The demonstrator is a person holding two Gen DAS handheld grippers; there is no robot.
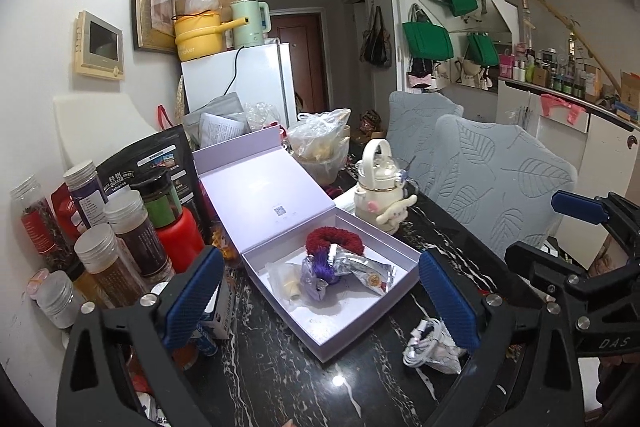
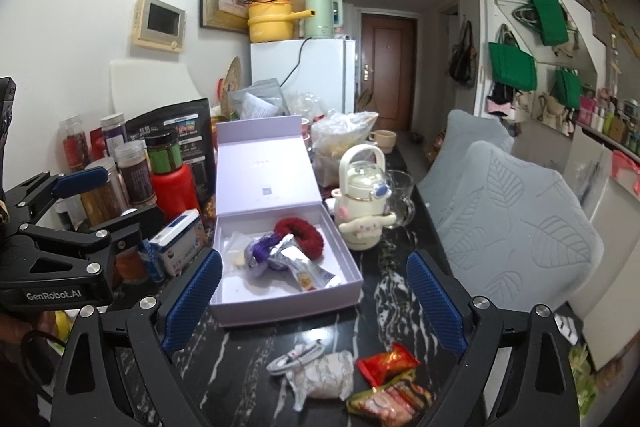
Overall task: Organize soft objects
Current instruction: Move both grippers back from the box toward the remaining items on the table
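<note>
An open lilac box (image 1: 362,323) (image 2: 280,305) sits on the black marble table. It holds a red scrunchie (image 1: 335,238) (image 2: 299,231), a purple hair tie (image 1: 320,266) (image 2: 261,249) and silver foil packets (image 1: 370,273) (image 2: 310,273). My left gripper (image 1: 320,303) is open and empty, hovering just in front of the box. My right gripper (image 2: 314,305) is open and empty, to the right of the left one, above a white cable (image 2: 296,357), a white patterned pouch (image 2: 324,375) and red snack packets (image 2: 386,361).
Jars and bottles (image 1: 120,239) crowd the table's left edge by the wall. A cream kettle with a plush charm (image 1: 378,187) (image 2: 362,199) stands beyond the box. Grey chairs (image 1: 496,183) (image 2: 516,219) stand to the right. A medicine box (image 2: 178,241) lies left of the lilac box.
</note>
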